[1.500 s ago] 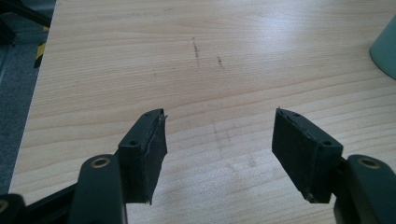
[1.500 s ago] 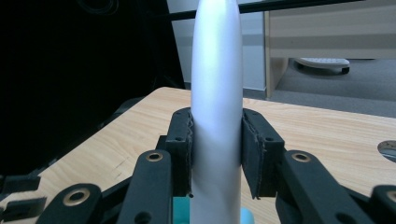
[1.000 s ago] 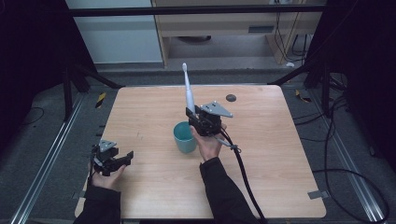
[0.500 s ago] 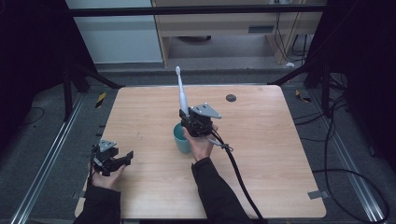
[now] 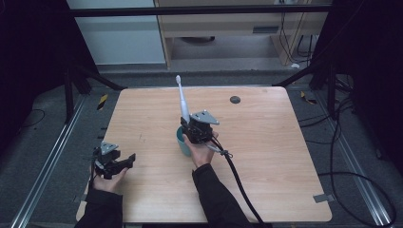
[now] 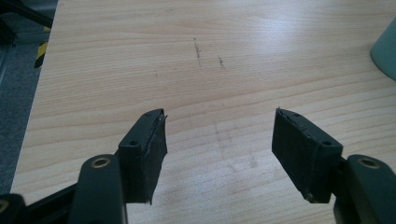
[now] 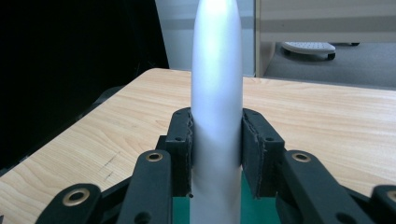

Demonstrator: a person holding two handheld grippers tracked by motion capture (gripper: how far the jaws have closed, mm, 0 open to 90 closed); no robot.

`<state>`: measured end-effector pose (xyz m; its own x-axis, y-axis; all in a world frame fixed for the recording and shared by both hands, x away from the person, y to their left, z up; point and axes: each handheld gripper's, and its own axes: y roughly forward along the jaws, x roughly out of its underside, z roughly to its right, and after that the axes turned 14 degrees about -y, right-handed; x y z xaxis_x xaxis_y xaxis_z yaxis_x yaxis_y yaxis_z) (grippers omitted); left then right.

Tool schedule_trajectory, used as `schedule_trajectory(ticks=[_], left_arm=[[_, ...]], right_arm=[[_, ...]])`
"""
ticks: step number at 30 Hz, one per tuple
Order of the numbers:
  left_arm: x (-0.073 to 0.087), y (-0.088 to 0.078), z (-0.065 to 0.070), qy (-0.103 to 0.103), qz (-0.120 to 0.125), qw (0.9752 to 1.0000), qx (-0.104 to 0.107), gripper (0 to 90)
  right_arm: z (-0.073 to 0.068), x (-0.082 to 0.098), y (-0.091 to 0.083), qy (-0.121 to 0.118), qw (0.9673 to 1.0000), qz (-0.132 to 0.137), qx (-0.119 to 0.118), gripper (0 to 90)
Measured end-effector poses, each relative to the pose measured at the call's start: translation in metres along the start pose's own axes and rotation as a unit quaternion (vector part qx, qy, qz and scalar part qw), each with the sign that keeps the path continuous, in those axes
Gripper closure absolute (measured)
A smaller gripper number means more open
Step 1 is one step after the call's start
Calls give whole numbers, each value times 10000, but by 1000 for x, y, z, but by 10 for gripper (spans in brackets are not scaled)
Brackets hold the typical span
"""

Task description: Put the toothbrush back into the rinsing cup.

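A white electric toothbrush point(image 5: 181, 100) stands nearly upright with its brush head at the top, and my right gripper point(image 5: 189, 124) is shut on its handle. Its pads press both sides of the pale handle point(image 7: 217, 116) in the right gripper view. Directly under the gripper sits a teal cup point(image 5: 182, 142), whose green rim point(image 7: 252, 209) peeks out below the jaws; the toothbrush's lower end is hidden. My left gripper point(image 5: 127, 160) rests near the table's front left, open, with bare wood between its pads point(image 6: 149, 149). The cup's edge point(image 6: 385, 49) shows at the far right.
The wooden table point(image 5: 266, 142) has a small dark round disc point(image 5: 234, 99) near its back right. The right gripper's cable point(image 5: 237, 180) trails toward the front edge. Metal frame legs and floor cables surround the table.
My right gripper has carried the toothbrush leftward and down, from beside the cup to right over it. The left gripper has stayed where it was.
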<state>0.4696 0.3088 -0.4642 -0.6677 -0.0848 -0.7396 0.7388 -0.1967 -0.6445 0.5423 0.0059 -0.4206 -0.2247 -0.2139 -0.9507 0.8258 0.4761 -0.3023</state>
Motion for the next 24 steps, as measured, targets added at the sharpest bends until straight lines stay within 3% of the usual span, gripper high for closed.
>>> schedule_trajectory(ticks=[14,24], left_arm=[[0,0,1,18,-12,10000,-3,348],[0,1,1,29,-23,10000,-5,348]], right_arm=[[-5,15,5,15,9996,-281,35,662],[-8,20,6,-142,9988,-465,108,661]])
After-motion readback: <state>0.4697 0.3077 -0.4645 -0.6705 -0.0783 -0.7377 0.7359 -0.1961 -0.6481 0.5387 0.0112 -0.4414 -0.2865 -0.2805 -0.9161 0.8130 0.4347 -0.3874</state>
